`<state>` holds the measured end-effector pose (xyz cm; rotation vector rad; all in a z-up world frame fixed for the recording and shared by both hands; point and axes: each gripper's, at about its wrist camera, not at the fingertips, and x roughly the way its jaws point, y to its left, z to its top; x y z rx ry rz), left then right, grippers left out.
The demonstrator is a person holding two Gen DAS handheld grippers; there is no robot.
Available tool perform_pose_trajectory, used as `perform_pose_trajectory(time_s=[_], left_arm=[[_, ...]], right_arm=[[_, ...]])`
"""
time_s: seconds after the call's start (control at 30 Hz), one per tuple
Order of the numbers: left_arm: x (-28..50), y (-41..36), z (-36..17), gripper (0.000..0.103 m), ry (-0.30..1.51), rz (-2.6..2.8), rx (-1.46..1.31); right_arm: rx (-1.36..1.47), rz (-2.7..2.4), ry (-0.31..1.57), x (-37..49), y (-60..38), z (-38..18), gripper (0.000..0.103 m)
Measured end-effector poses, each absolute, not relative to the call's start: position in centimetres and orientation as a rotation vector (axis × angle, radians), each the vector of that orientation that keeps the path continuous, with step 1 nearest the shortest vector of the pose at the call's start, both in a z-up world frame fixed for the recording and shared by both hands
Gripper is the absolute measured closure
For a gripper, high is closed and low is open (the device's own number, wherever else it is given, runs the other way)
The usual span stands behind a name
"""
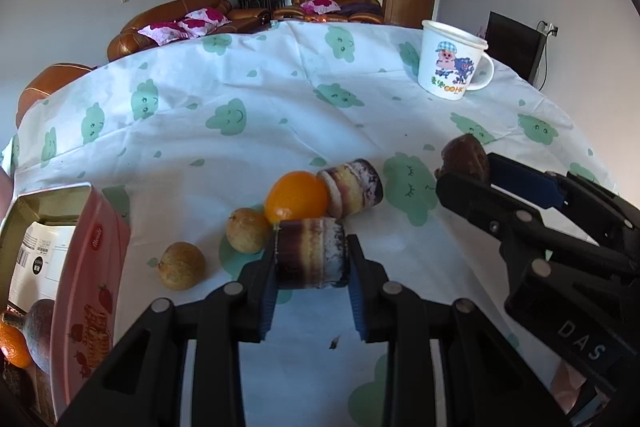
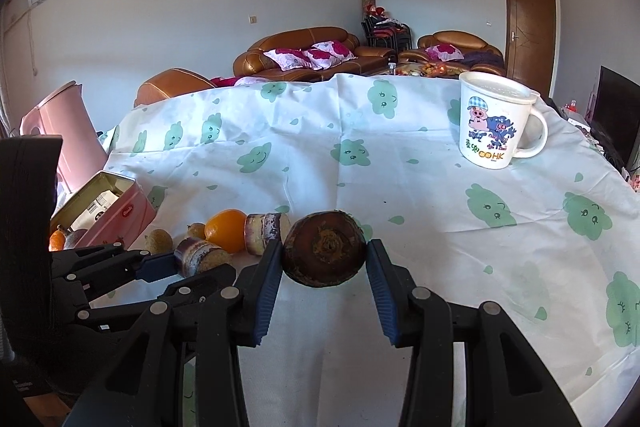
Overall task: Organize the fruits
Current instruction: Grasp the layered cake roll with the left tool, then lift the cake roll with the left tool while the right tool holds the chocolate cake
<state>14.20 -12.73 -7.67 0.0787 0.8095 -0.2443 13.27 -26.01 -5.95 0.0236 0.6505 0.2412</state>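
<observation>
L gripper point(image 1: 312, 259) pinches short purple-brown sugarcane cylinder point(image 1: 311, 253) | R gripper point(image 2: 325, 259) pinches dark-brown round fruit point(image 2: 324, 254) | both prob. stiff, waxy; grip mid-sides

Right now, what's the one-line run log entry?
left gripper: shut on sugarcane piece | right gripper: shut on brown round fruit | pink tin: open, left
</observation>
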Motion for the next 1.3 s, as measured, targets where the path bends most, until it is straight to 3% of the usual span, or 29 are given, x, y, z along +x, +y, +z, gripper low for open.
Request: perform_pose_trajectory(time_s=[1.3], left_arm=[[11.0, -11.1, -4.8, 0.071, 0.564, -0.158, 0.048]], right_arm=[[0.014, 0.308, 0.454, 10.0, -26.1, -4.1, 0.058]])
